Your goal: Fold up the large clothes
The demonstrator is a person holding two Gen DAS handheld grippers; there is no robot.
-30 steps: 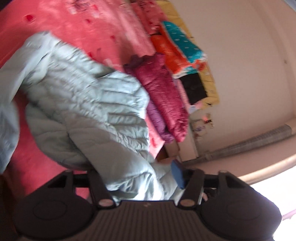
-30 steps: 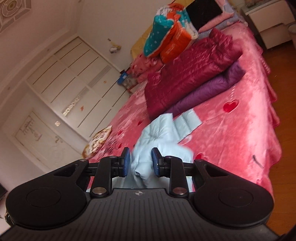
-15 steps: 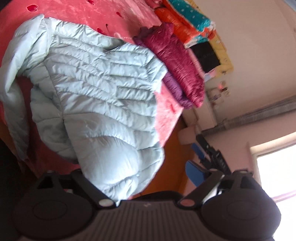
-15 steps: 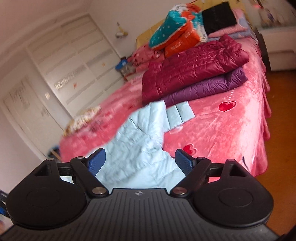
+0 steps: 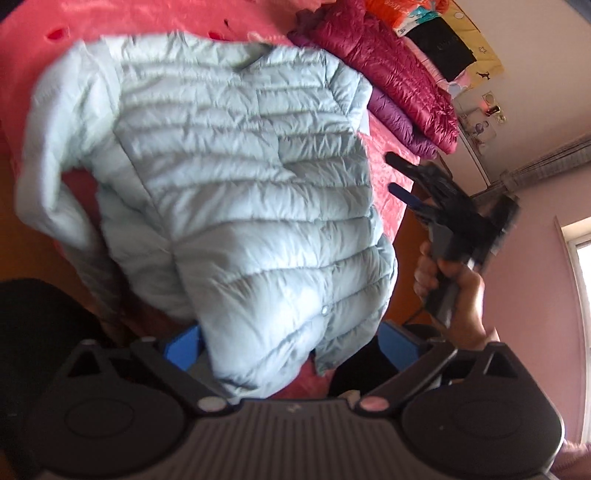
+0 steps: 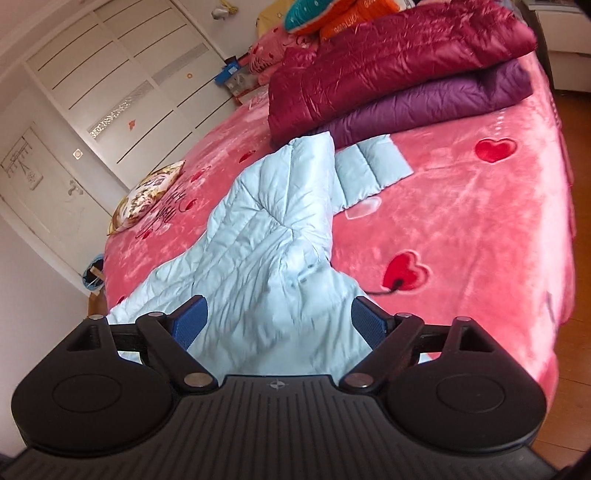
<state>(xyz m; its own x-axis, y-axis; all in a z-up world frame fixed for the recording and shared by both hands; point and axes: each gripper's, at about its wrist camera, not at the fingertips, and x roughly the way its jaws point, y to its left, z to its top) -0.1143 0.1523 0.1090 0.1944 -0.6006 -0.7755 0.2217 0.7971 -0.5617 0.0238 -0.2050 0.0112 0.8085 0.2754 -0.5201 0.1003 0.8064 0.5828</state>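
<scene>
A pale blue quilted puffer jacket [image 5: 236,192] lies spread on the pink bed [image 5: 388,177], its hem hanging over the near edge. It also shows in the right wrist view [image 6: 258,251]. My left gripper [image 5: 291,347] is open, its blue pads [image 5: 181,347] on either side of the hanging hem. My right gripper [image 6: 279,323] is open above the jacket's near part, holding nothing. The right gripper also shows in the left wrist view [image 5: 406,177], held in a hand to the jacket's right.
A folded maroon jacket [image 6: 388,55] lies on a folded purple one [image 6: 443,99] at the far side of the bed. Pillows and bedding [image 6: 325,14] are stacked behind them. A patterned cushion [image 6: 147,195] lies at the bed's left edge. White wardrobe doors [image 6: 110,74] stand beyond.
Both grippers have let go of the jacket and opened. The jacket has dropped flat onto the bed. The right gripper has pulled back from it.
</scene>
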